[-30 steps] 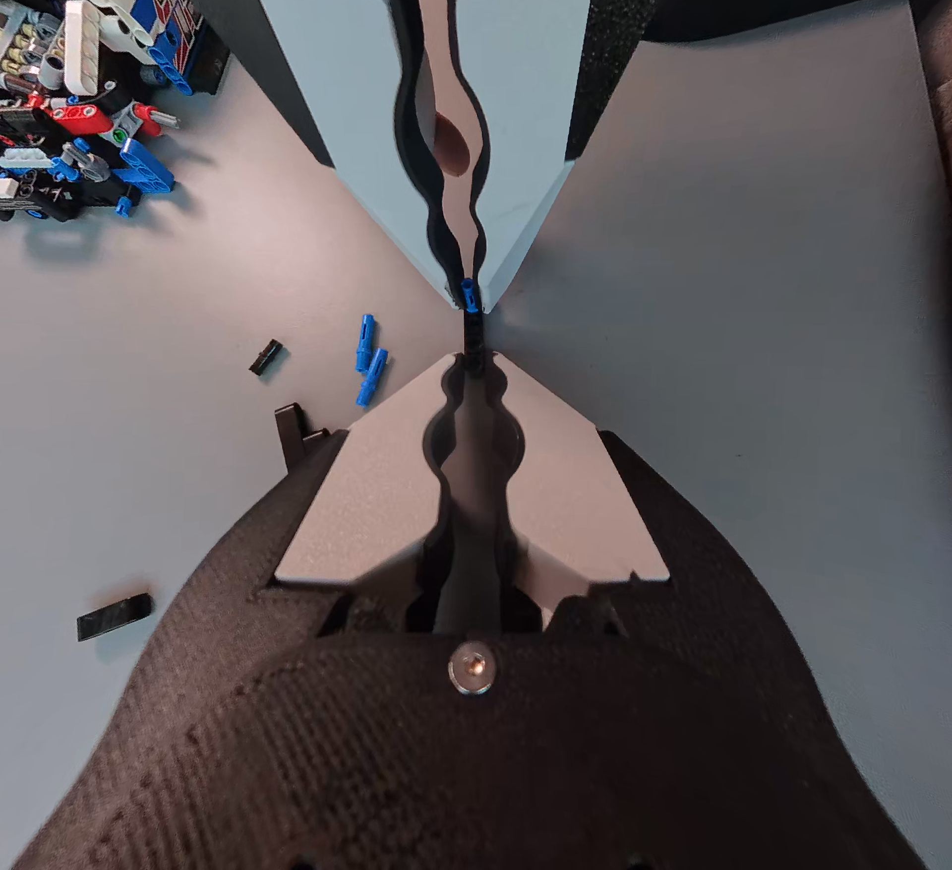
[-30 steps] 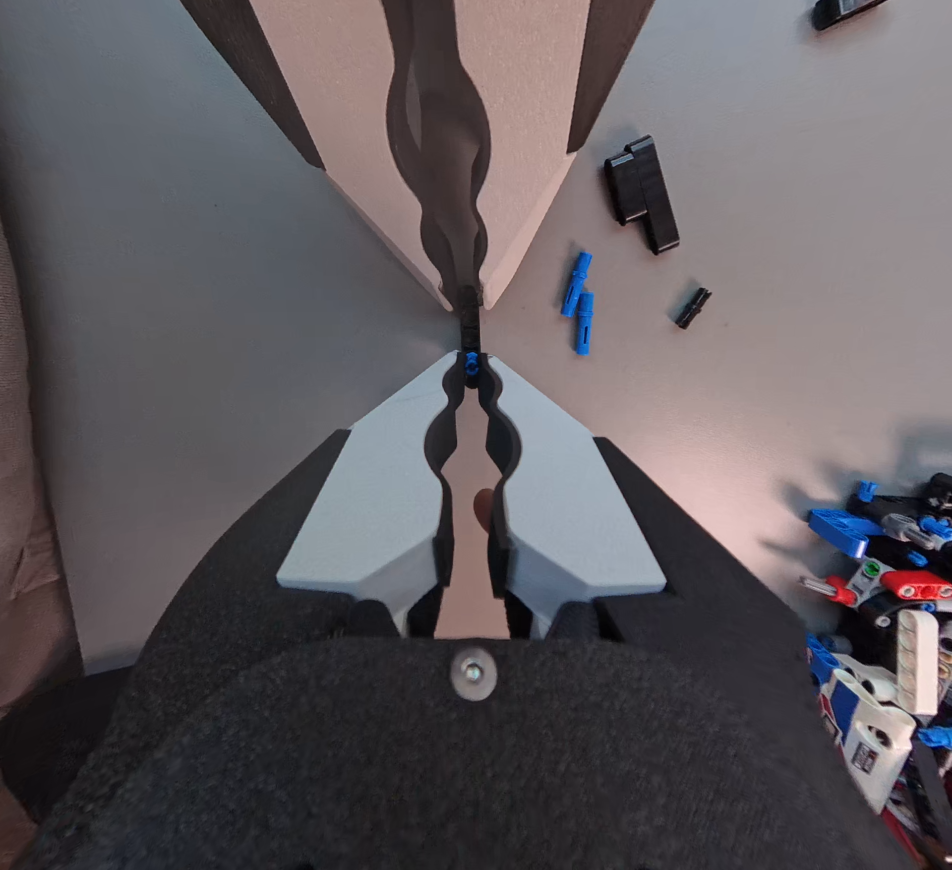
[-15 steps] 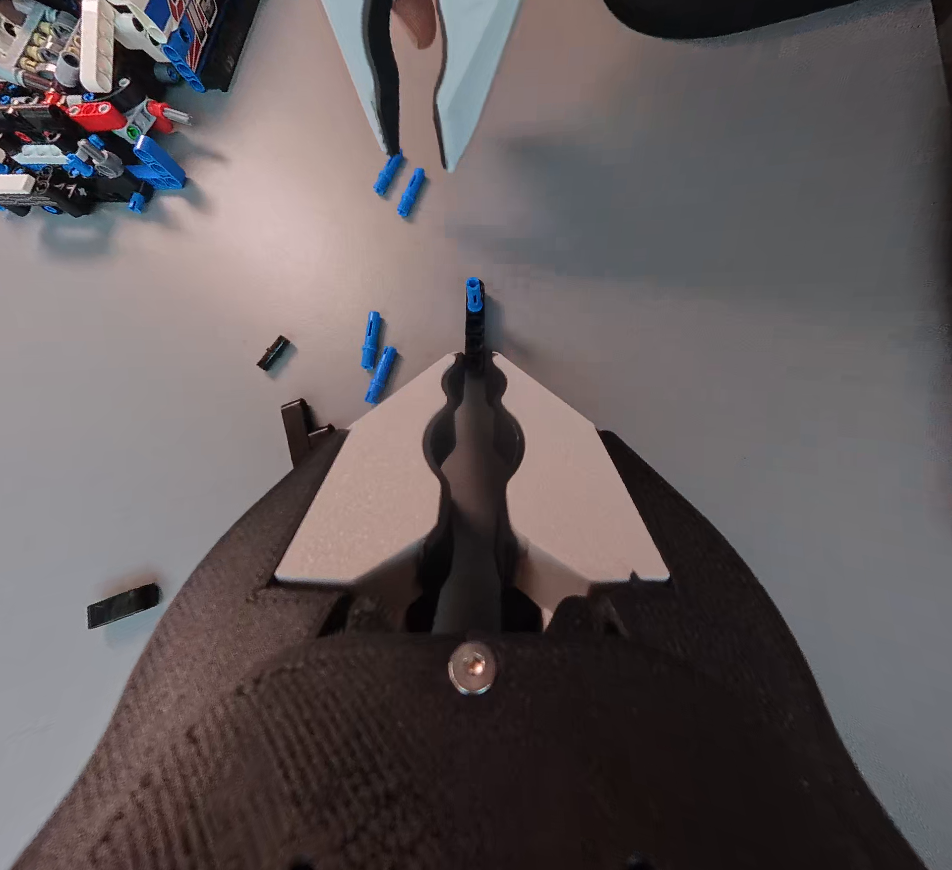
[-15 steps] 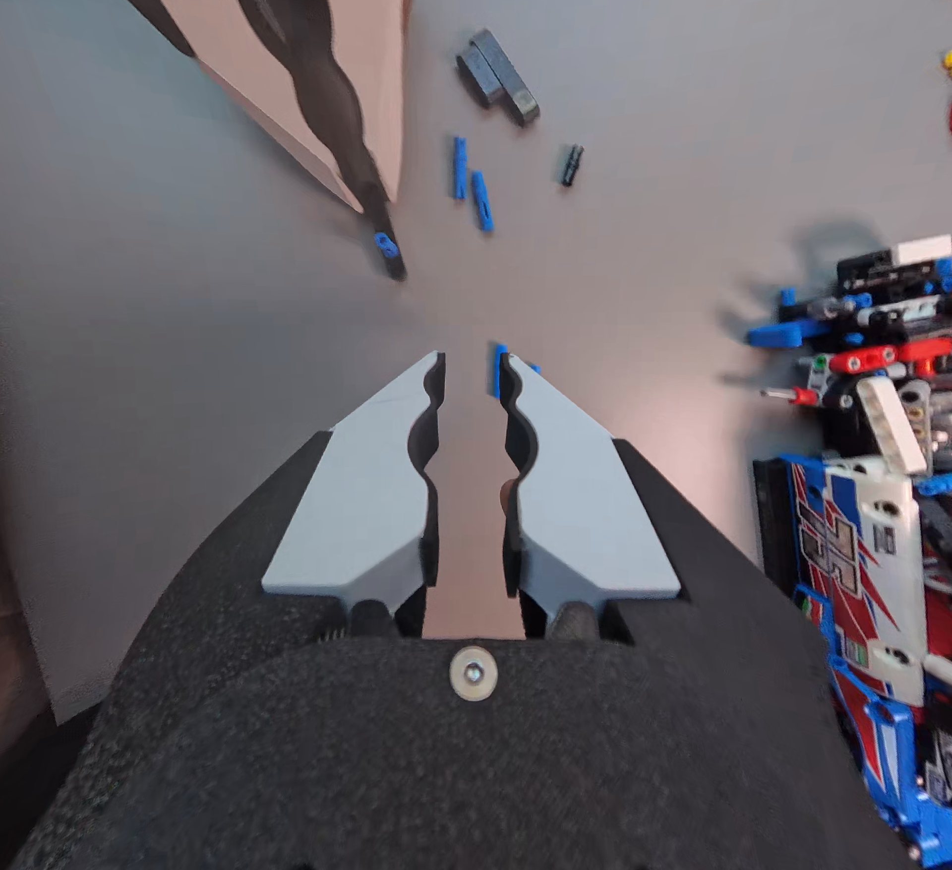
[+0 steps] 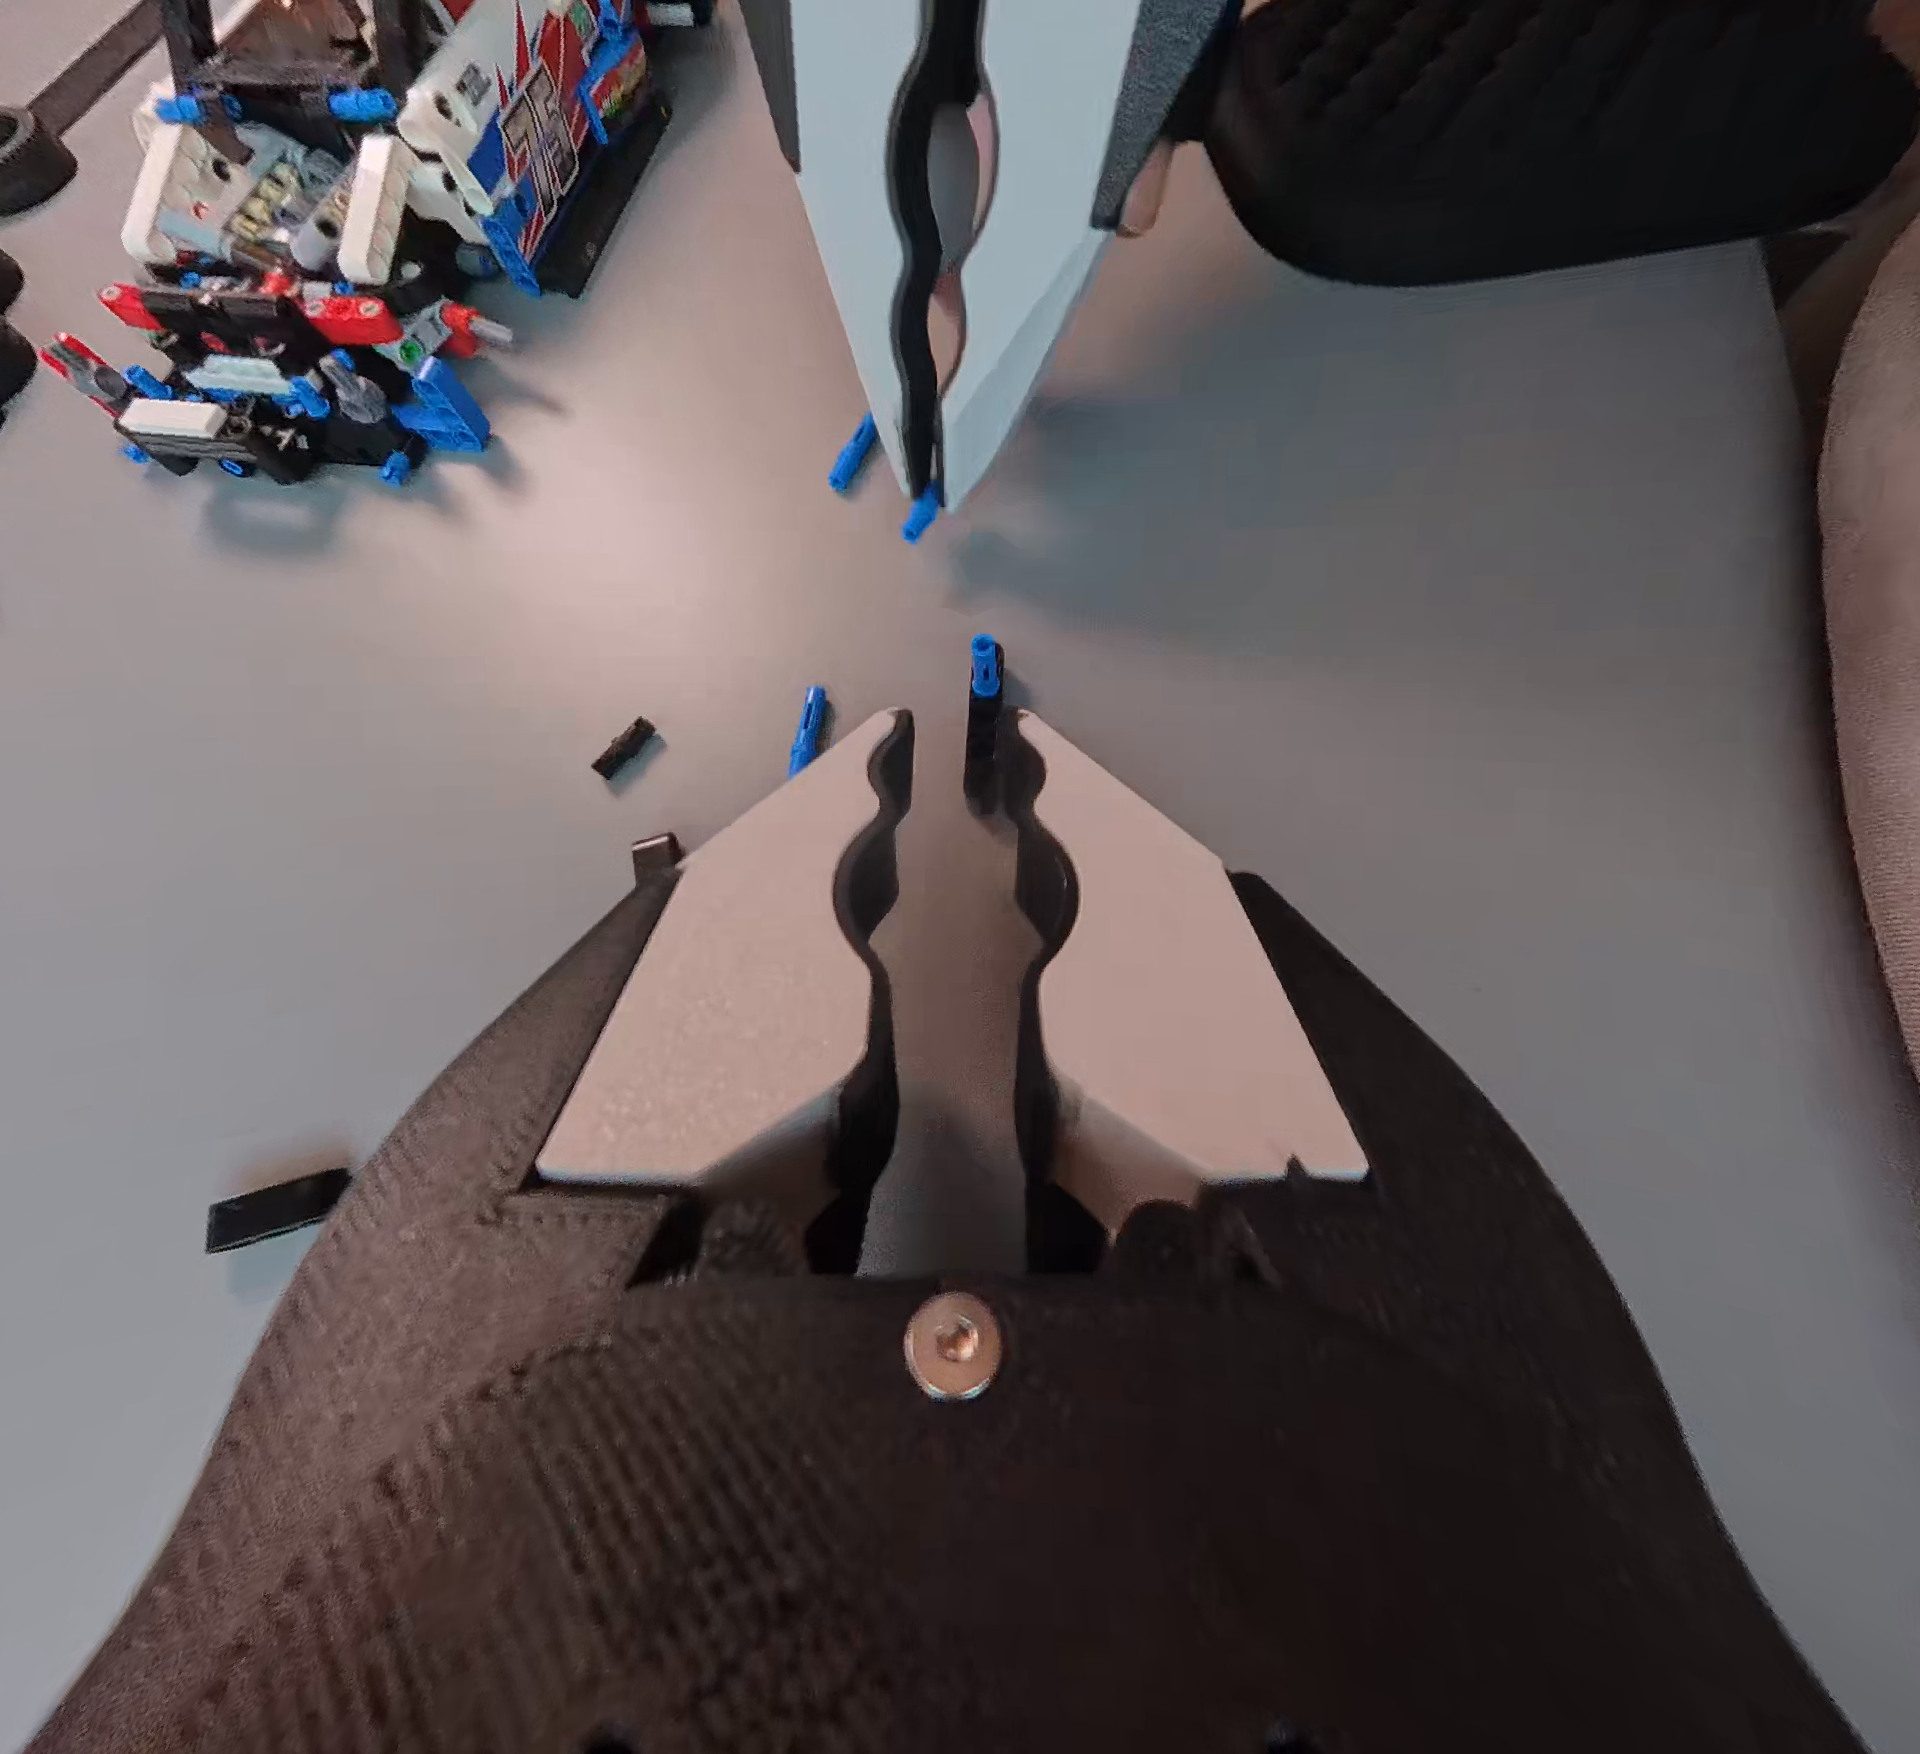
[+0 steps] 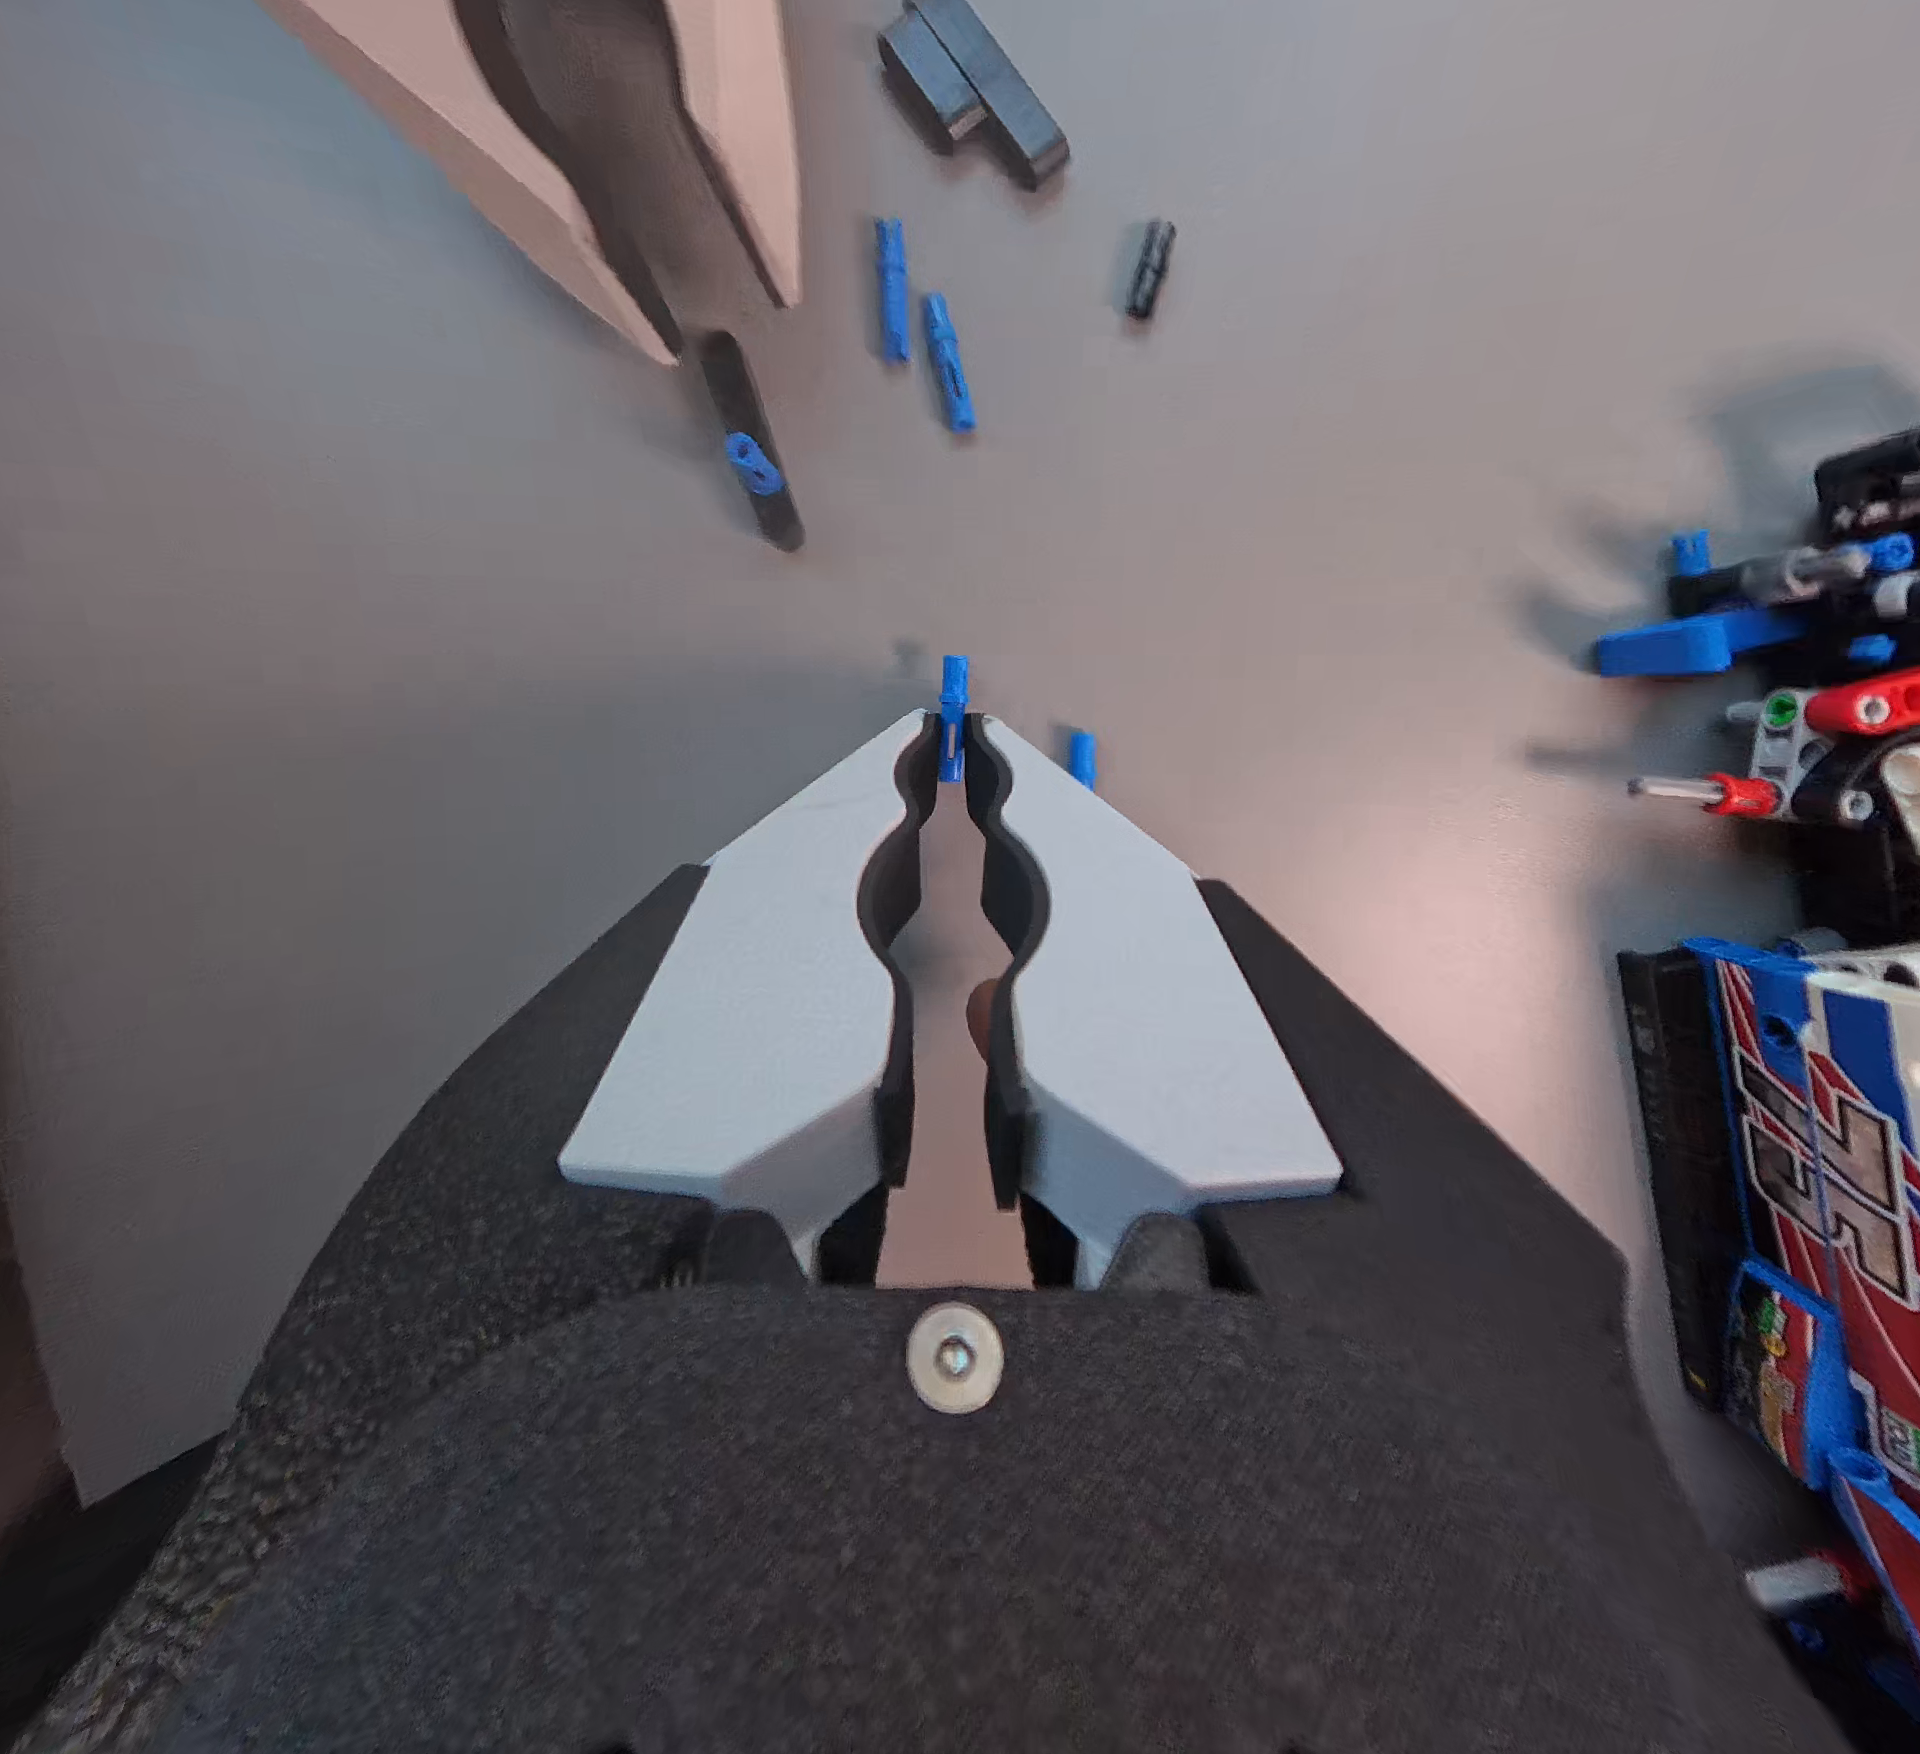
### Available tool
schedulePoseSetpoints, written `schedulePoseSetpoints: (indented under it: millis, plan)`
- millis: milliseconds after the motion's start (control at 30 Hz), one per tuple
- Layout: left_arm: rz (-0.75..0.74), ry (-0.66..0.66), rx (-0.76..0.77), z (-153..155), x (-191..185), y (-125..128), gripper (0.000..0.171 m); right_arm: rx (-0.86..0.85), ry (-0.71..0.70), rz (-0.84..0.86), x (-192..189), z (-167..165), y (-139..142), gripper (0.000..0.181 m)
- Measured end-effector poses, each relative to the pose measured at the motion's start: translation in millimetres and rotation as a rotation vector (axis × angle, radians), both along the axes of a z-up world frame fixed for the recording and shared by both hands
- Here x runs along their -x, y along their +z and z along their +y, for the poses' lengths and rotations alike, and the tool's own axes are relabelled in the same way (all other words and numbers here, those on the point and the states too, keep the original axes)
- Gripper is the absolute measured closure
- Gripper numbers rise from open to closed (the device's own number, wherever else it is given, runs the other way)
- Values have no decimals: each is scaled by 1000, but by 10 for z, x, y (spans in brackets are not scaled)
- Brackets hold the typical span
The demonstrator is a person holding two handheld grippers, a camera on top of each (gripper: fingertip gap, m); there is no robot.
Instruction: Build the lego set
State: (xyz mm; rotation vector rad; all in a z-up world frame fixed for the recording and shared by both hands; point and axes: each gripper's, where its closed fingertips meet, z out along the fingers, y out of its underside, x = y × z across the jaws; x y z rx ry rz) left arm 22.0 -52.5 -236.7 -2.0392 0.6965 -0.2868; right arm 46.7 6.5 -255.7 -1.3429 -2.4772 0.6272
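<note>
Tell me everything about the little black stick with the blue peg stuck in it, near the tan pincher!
The black stick is a thin, flat, dark plastic beam with rounded ends. A short blue peg is pushed through one end and pokes out. It sits just in front of the left gripper, whose tan fingers are spread apart, so nothing squeezes it. In the left wrist view its near end lies beside the right-hand finger; whether they touch is unclear. It seems to rest on the grey table.

Your work surface is a plain grey table (image 6: 1455,250). Lying on it: two loose blue pins (image 6: 920,322) side by side, one black pin (image 6: 1150,268), a pair of black beams (image 6: 971,78), and the partly built car model (image 5: 416,177) near its edge.
</note>
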Motion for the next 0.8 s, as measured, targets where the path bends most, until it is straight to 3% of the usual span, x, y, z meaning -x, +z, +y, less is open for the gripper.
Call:
schedulePoseSetpoints:
  millis: [100,233,333,467,633,800]
  plan:
    - [-85,-33,-46,-9,-90,150,155,7,146,142,48,-370,248,179]
    - [-145,-87,-91,-51,-193,284,158,-25,223,174,78,-633,378,179]
    - [-113,-108,-98,-81,-212,275,168,-18,238,188,98,-712,412,179]
    - [-152,-115,-112,-91,-210,365,169,7,229,239,105,-718,490,179]
    - [-588,-190,-144,-201,-178,886,169,248,195,547,134,-825,1019,179]
    - [-821,-296,-145,-333,-233,1150,169,314,218,742,87,-970,1319,179]
